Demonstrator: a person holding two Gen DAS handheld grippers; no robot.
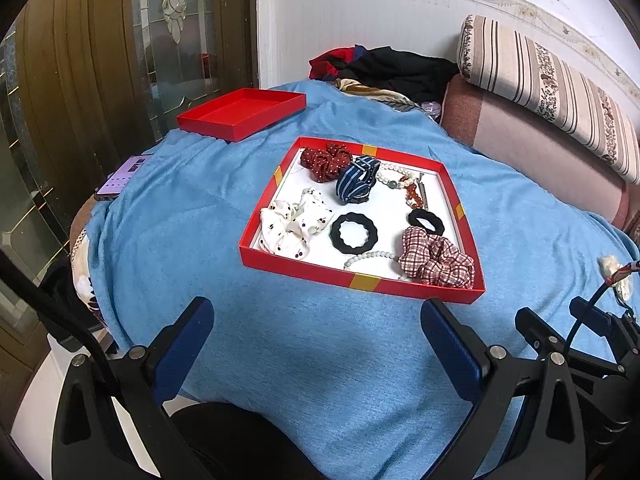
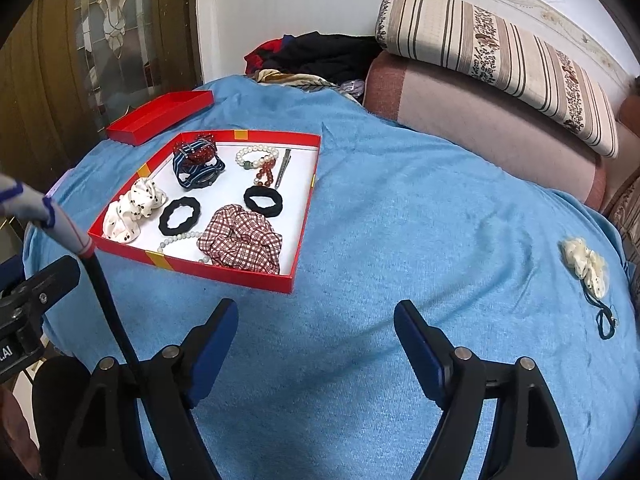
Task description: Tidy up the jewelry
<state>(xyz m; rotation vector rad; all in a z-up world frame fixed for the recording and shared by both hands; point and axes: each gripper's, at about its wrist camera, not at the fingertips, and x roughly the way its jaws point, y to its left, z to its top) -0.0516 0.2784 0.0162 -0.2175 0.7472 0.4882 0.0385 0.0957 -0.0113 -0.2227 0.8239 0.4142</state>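
A red box with a white floor lies on the blue cloth. It holds a white dotted scrunchie, a plaid scrunchie, a dark red one, a blue striped band, two black hair ties, bead bracelets and a metal clip. A cream scrunchie with a dark cord lies loose far right. My left gripper and right gripper stand open over bare cloth, nothing between the fingers.
The red lid sits at the back left, a phone near the left edge. A pile of dark clothes and a striped cushion on a sofa lie behind. The cloth drops off at the near edge.
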